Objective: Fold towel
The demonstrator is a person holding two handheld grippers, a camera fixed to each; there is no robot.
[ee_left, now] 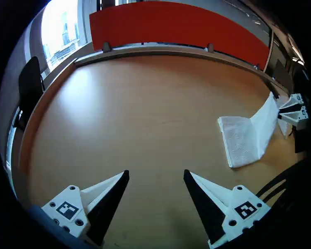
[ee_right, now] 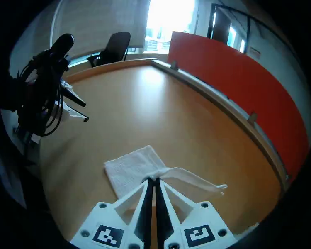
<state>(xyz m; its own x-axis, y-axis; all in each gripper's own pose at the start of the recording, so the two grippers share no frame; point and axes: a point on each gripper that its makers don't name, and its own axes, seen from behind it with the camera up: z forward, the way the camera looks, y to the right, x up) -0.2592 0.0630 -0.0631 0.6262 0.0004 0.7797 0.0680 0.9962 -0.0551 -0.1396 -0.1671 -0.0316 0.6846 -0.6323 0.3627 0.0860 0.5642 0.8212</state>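
A white towel (ee_left: 242, 141) lies partly folded at the right side of the wooden table (ee_left: 147, 112). Its far edge rises to my right gripper (ee_left: 285, 112), which pinches it. In the right gripper view that gripper (ee_right: 153, 179) is shut on the towel's lifted edge, and the rest of the towel (ee_right: 130, 170) lies flat just ahead of it with a loose strip trailing right. My left gripper (ee_left: 156, 172) hovers open over bare table, well left of the towel. From the right gripper view the left gripper (ee_right: 84, 111) stands off to the left with cables around it.
A red partition (ee_left: 176, 25) runs along the table's far edge, also the red partition (ee_right: 246, 83). A black office chair (ee_left: 29, 83) stands beyond the left corner near bright windows. Black cables (ee_right: 39, 103) hang around the far gripper.
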